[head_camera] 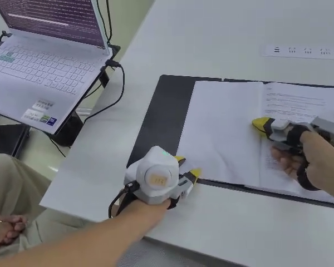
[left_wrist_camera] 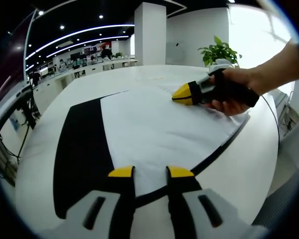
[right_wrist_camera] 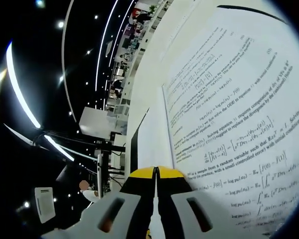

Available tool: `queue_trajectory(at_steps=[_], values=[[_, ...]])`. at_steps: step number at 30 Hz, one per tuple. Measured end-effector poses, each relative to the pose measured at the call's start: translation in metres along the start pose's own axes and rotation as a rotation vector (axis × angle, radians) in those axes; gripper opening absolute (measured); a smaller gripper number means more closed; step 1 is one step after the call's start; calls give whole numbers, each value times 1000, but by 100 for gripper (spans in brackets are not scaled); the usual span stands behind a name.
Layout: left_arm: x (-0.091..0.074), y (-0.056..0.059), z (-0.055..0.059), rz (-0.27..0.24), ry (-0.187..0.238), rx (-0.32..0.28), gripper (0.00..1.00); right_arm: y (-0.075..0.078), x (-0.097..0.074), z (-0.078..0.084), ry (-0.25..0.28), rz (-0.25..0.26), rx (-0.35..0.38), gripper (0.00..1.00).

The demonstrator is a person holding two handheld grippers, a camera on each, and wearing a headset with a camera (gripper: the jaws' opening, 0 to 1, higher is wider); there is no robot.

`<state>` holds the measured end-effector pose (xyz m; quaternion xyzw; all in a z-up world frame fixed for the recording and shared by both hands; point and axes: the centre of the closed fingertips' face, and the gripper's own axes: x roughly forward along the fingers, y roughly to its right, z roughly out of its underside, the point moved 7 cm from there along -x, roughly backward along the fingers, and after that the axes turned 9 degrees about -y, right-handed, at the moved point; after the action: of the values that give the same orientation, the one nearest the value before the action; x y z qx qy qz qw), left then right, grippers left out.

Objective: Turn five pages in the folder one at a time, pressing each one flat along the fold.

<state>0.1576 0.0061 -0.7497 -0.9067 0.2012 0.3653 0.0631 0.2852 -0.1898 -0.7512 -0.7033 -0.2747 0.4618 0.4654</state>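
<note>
Item: flat black folder (head_camera: 164, 111), open on a white desk (head_camera: 211, 33); in the head view it lies from centre toward 3 o'clock, its bare black inside cover showing at the 9 o'clock side.

Contents: blank white left-hand page (head_camera: 222, 128), lying flat; printed white right-hand page (head_camera: 300, 103) with lines of text and formulae, just beside it at 3 o'clock, the two meeting at the fold.

Right tongs (head_camera: 260, 124): yellow-tipped, jaws together with nothing between them; tip lies at the fold, pointing toward 9 o'clock in the head view; whether it presses on the paper I cannot tell; in the right gripper view the closed tip sits at 6 o'clock with the printed page spreading toward 2 o'clock.

Left tongs (head_camera: 187, 167): yellow-tipped, jaws a little apart and gripping nothing; placed at the folder's near edge, at 6 o'clock of the blank page; in the left gripper view the right tongs show at 1 o'clock, well apart.

Surroundings: white laptop (head_camera: 44, 61), open, screen lit, at 10 o'clock of the head view; black cable (head_camera: 121, 83) running from its side; white power strip (head_camera: 303, 51) at 2 o'clock on the desk; green potted plant (left_wrist_camera: 219, 50) at 1 o'clock in the left gripper view.
</note>
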Motion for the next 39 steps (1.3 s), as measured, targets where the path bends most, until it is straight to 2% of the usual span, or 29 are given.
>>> queue_trajectory(at_steps=[8,15,27,35,38,39], values=[[-1,0,0,0,2,-6,23,1,-14,37,-73,1,-14,0],[-2,0,0,1,2,-7,24,4,-28,68,-106,-1,-8,0],[-2,0,-2,2,-2,-16,23,11,-46,111,-164,0,12,0],[-2,0,-3,1,-17,-30,24,10,-58,129,-193,7,20,0],[-1,1,-6,15,-28,-54,27,1,-70,134,-187,-7,1,0],[-2,3,-7,25,-42,-68,29,-4,-76,134,-179,-8,-28,0]])
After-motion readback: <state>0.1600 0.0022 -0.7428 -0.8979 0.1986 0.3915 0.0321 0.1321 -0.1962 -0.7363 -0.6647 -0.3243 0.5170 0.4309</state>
